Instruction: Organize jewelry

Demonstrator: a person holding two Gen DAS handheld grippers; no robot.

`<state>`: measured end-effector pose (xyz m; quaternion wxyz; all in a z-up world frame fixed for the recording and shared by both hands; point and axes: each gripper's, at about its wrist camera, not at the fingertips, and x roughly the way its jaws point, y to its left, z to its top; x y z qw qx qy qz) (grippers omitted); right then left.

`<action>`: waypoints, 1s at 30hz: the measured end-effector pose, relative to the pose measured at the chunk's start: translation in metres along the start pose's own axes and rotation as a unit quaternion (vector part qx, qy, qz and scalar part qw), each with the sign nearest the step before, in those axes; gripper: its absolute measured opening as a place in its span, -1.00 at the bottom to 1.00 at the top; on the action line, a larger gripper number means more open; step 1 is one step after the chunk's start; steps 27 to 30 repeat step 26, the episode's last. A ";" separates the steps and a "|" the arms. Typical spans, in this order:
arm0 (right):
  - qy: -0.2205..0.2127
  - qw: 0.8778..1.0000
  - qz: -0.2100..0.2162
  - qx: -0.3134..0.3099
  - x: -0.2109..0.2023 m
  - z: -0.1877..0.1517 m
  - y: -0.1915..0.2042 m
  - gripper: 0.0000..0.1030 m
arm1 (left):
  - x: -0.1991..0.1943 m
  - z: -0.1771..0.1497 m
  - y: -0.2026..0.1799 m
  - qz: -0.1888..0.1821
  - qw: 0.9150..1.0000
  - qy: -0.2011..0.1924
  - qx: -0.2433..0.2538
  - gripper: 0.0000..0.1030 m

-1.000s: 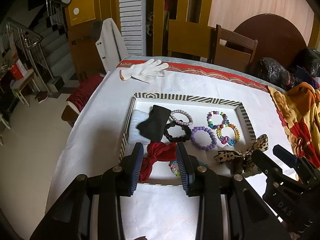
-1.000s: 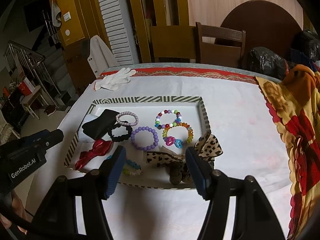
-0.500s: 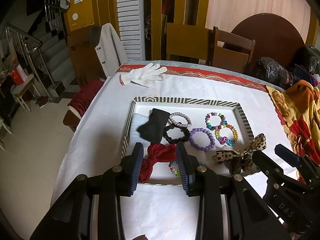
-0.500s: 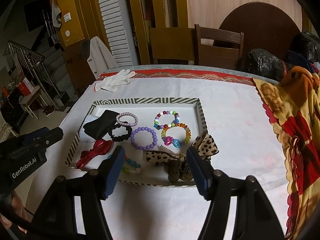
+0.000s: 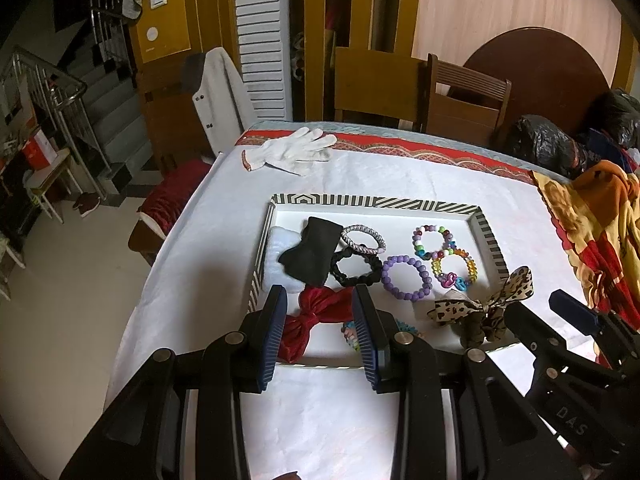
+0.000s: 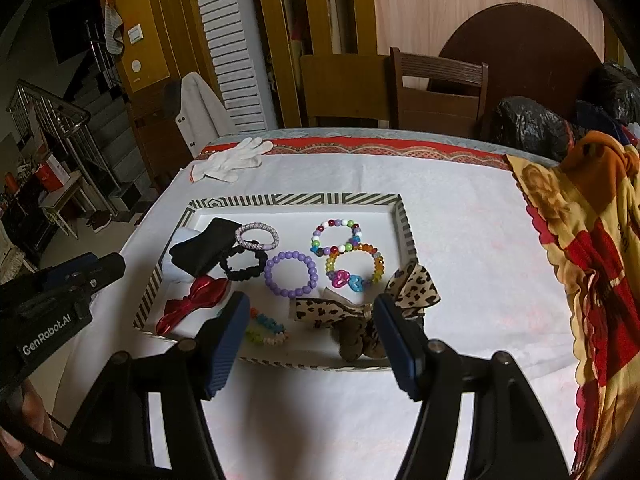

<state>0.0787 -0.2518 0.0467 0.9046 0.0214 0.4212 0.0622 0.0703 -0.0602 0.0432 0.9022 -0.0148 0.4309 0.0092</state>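
Hovering over the tray's (image 5: 486,236) near edge, both hand-held grippers are spread and empty — left hand-held gripper (image 5: 320,334) frames the red bow (image 5: 320,314), right hand-held gripper (image 6: 310,340) the leopard bow (image 6: 360,304) draped over the rim. Approx. next: drop straight down w/ fingers astride one bow's knot — avoid snagging the bead bracelets (image 6: 340,256).

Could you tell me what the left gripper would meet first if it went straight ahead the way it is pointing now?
Most likely the red bow, framed between the open left gripper fingers at the tray's near edge; depth is uncertain.
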 end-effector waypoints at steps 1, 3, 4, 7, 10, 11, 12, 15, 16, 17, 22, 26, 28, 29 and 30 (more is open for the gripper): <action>0.001 1.000 0.001 0.001 -0.001 -0.001 0.000 0.31 | 0.000 0.000 0.000 -0.001 1.000 0.001 0.001 -0.18; 0.001 1.000 0.000 0.000 -0.001 -0.001 0.001 0.31 | 0.001 -0.001 0.000 0.000 1.000 0.001 0.002 -0.18; 0.001 1.000 0.000 -0.001 0.000 -0.001 0.001 0.31 | 0.001 -0.001 0.000 0.000 1.000 0.001 0.002 -0.18; 0.003 1.000 0.002 0.000 -0.001 -0.002 0.001 0.31 | 0.000 -0.002 -0.001 0.000 1.000 0.001 0.002 -0.18; 0.003 1.000 0.002 -0.001 0.000 -0.002 0.002 0.31 | 0.000 -0.002 -0.003 0.001 1.000 0.000 0.004 -0.18; 0.004 1.000 0.003 -0.001 0.000 -0.002 0.001 0.31 | 0.000 -0.003 -0.003 0.000 1.000 0.001 0.005 -0.18; 0.004 1.000 0.003 -0.002 0.000 -0.002 0.002 0.31 | 0.000 -0.003 -0.004 -0.001 1.000 0.001 0.005 -0.18; 0.007 1.000 0.004 -0.003 0.002 -0.004 0.002 0.31 | 0.001 -0.004 -0.005 -0.005 1.000 0.005 0.006 -0.18; 0.007 1.000 0.004 -0.002 0.003 -0.004 0.001 0.31 | 0.002 -0.004 -0.006 -0.007 1.000 0.006 0.006 -0.18; 0.008 1.000 0.005 -0.002 0.003 -0.004 0.001 0.31 | 0.002 -0.004 -0.006 -0.009 1.000 0.007 0.006 -0.18; 0.010 1.000 0.006 0.002 0.005 -0.006 -0.004 0.31 | 0.003 -0.004 -0.006 -0.028 1.000 0.008 -0.002 -0.18; 0.012 1.000 0.006 0.006 0.006 -0.007 -0.010 0.31 | 0.001 -0.003 -0.008 -0.030 1.000 0.002 -0.002 -0.18; 0.012 1.000 0.006 0.006 0.006 -0.007 -0.010 0.31 | 0.001 -0.003 -0.008 -0.030 1.000 0.002 -0.002 -0.18; 0.012 1.000 0.006 0.006 0.006 -0.007 -0.010 0.31 | 0.001 -0.003 -0.008 -0.030 1.000 0.002 -0.002 -0.18; 0.012 1.000 0.006 0.006 0.006 -0.007 -0.010 0.31 | 0.001 -0.003 -0.008 -0.030 1.000 0.002 -0.002 -0.18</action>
